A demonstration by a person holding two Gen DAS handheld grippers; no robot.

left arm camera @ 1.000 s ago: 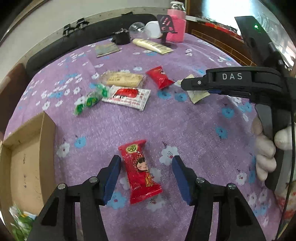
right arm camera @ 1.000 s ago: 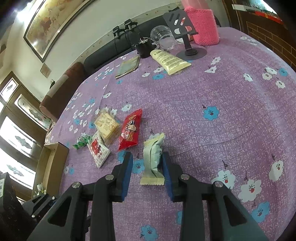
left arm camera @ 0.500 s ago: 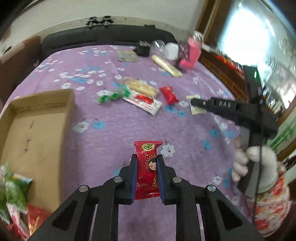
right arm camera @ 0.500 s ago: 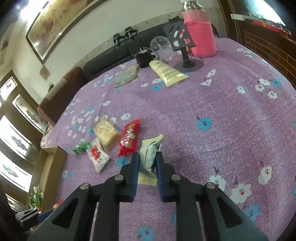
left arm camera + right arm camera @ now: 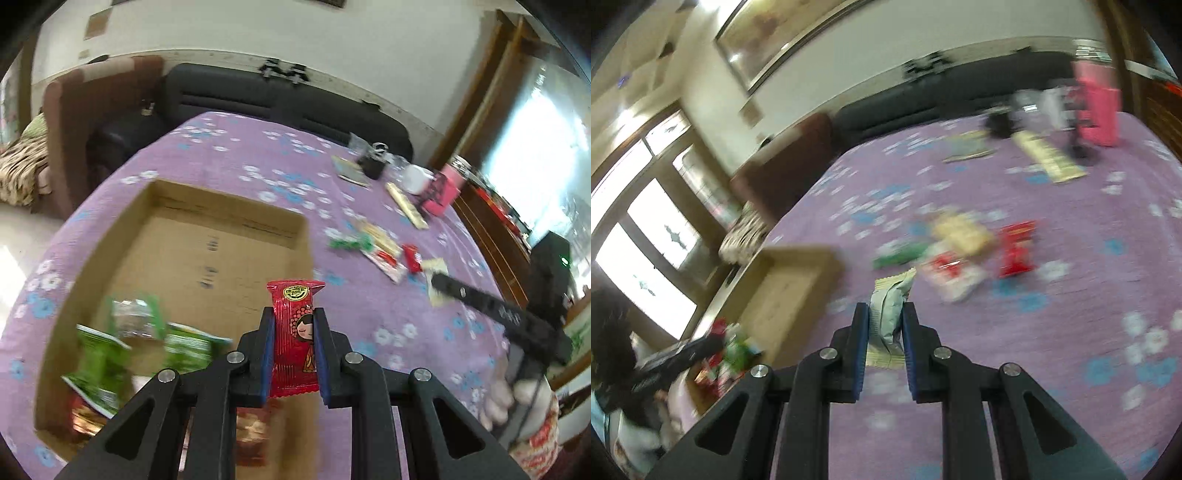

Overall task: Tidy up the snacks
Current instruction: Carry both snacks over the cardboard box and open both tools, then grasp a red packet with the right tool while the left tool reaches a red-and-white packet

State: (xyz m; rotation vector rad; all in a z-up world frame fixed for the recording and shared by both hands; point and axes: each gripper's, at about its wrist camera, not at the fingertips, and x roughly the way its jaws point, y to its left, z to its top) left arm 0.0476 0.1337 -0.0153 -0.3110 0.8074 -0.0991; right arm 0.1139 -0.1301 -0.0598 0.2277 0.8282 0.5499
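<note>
Left gripper (image 5: 292, 352): fingers clamped on a red snack packet (image 5: 294, 332), held upright above the right edge of the cardboard box (image 5: 207, 236). Green packets (image 5: 99, 354) lie in the box at 8 o'clock. Right gripper (image 5: 884, 343): fingers clamped on a pale green packet (image 5: 888, 310) above the purple floral desk (image 5: 1071, 295). Loose snacks (image 5: 964, 251) lie on the desk at 1 o'clock; view blurred.

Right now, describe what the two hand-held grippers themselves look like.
The left hand-held gripper is matte black with angular linkage arms, silver pivot bolts and blue pads lining its fingers. The right hand-held gripper matches it. From the left wrist view, its side carries white lettering, blurred here, and a thin black cable hangs from it.
</note>
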